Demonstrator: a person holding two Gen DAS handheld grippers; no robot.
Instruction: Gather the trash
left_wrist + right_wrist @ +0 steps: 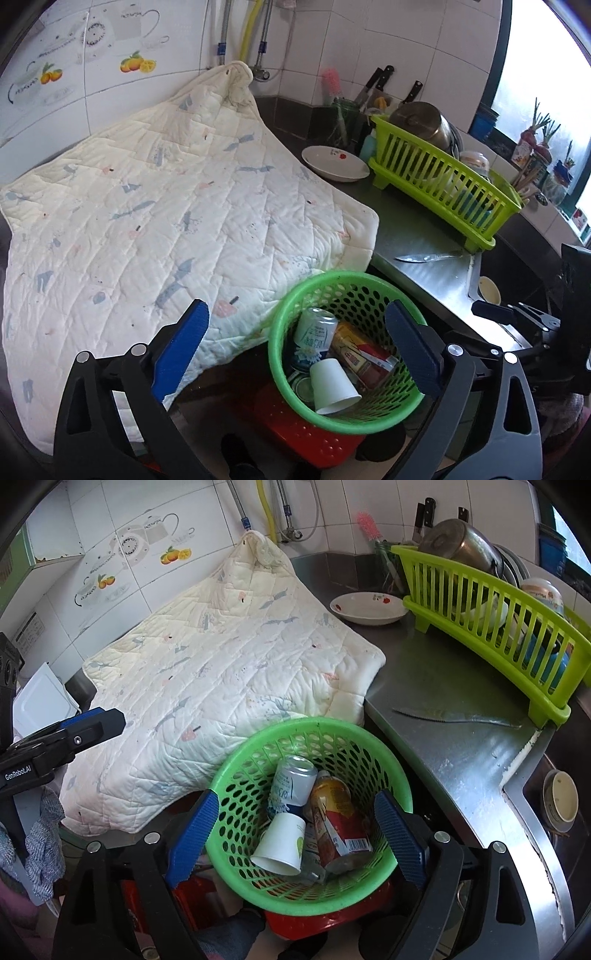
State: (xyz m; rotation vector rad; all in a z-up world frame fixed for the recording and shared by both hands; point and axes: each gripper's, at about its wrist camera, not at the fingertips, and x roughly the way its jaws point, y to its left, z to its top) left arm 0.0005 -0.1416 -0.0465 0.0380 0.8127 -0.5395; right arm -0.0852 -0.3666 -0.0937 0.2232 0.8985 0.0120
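Both grippers, left (297,343) and right (297,825), hang spread and empty over the basket (258,734). Perched on a red stool (295,435), it could tip if nudged, spilling the cup (280,843) and can (291,782).

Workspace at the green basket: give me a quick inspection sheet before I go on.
Surface: steel counter, partly under a quilted pad.
Job's things: green basket holds a can, paper cup and bottle.
Clutter: knife, plate, dish rack with pot.
Grippers: left gripper and right gripper open, nothing gripped.
Cables: hoses on the wall.
Surroundings: tiled wall, sink with a bowl, red stool under the basket.
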